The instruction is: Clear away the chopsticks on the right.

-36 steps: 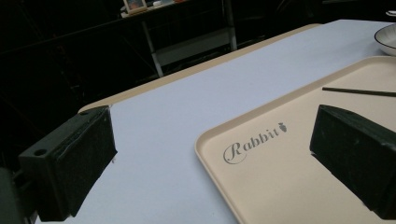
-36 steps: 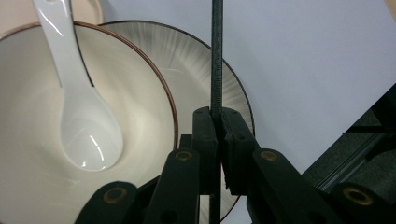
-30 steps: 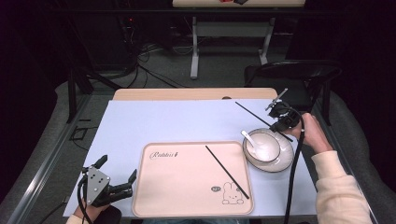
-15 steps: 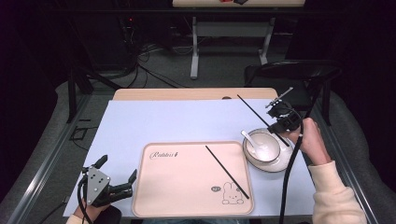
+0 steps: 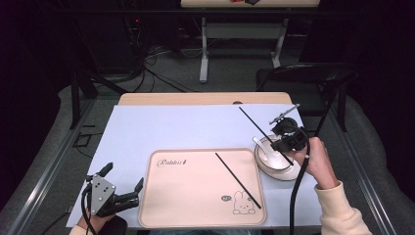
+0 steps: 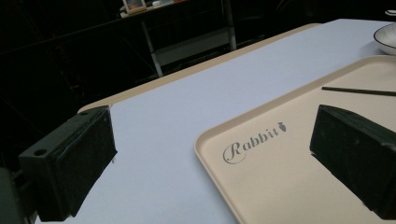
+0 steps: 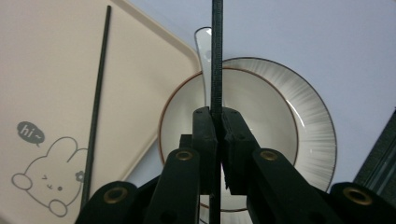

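My right gripper (image 7: pixel 215 135) clamps a thin, stiff, slippery black chopstick (image 7: pixel 216 56) mid-shaft over the white ribbed bowl (image 7: pixel 308 126); left gripper (image 5: pixel 122 196) gapes empty.

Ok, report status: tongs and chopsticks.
Right tongs shut on one chopstick above the bowl. Left tongs open, idle. Other chopstick on tray.

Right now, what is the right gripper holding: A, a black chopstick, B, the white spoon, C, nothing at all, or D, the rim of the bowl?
A: the right gripper has its jaws pinched shut on a thin black chopstick above the bowl, while the white spoon rests in the bowl, untouched.
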